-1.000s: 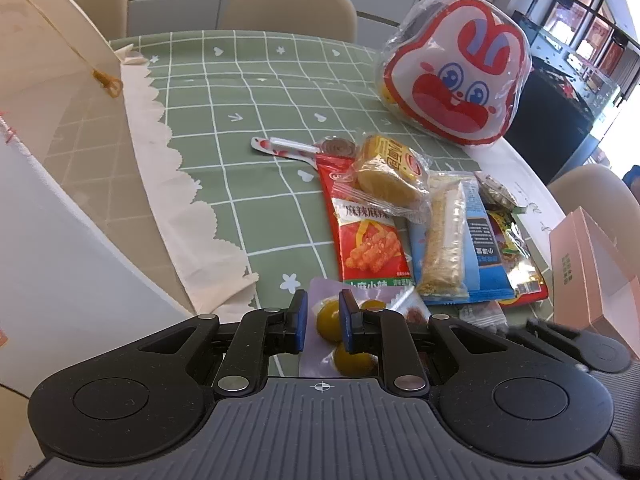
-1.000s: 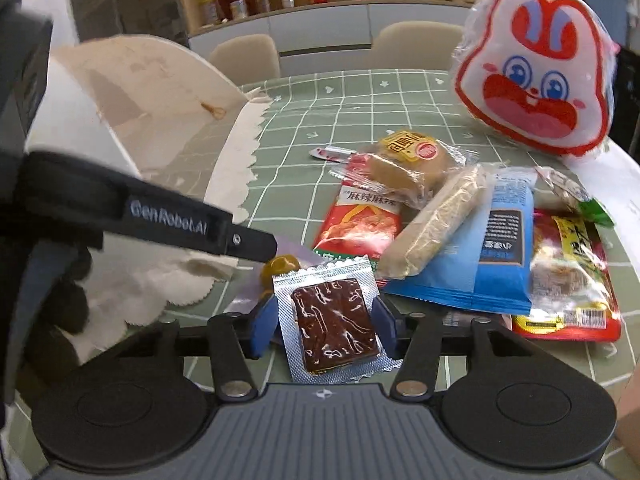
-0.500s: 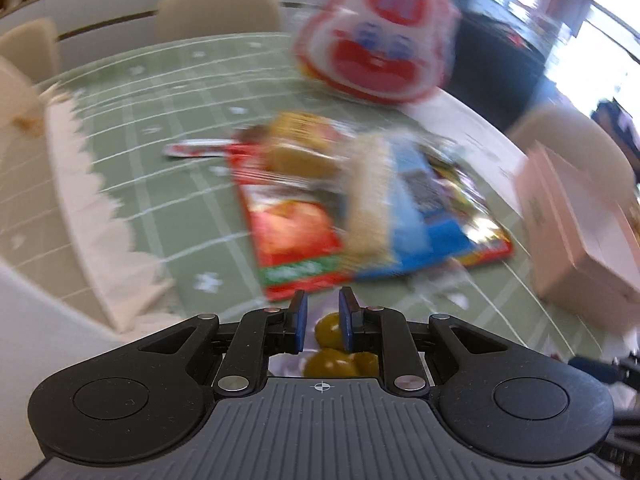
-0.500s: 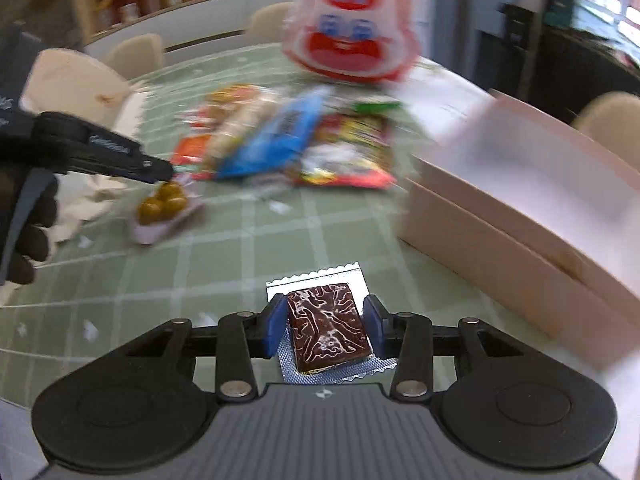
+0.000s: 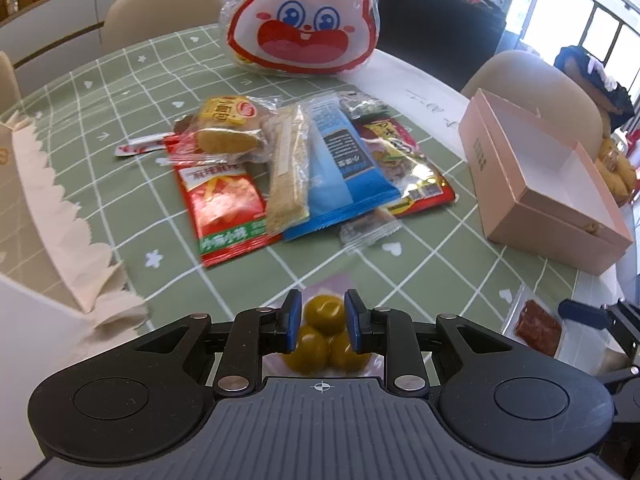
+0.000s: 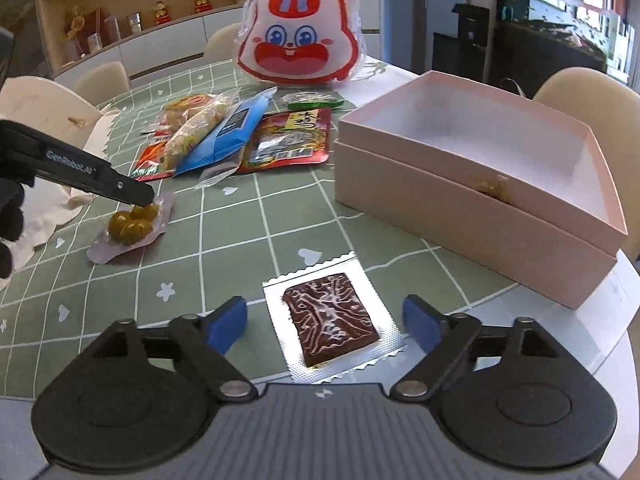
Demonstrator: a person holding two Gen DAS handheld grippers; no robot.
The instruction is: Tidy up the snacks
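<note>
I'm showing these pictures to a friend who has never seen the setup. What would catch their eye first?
Probably the big red-and-white rabbit-face bag, standing at the far side of the green checked tablecloth behind a heap of snack packets. Next, the open pink box on the right. Up close, the dark brown snack in its silver wrapper lies between the opening right tongs.

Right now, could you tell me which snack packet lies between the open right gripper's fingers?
The silver foil packet with the dark brown slab; the clear pouch of green olives sits at the left gripper.
</note>
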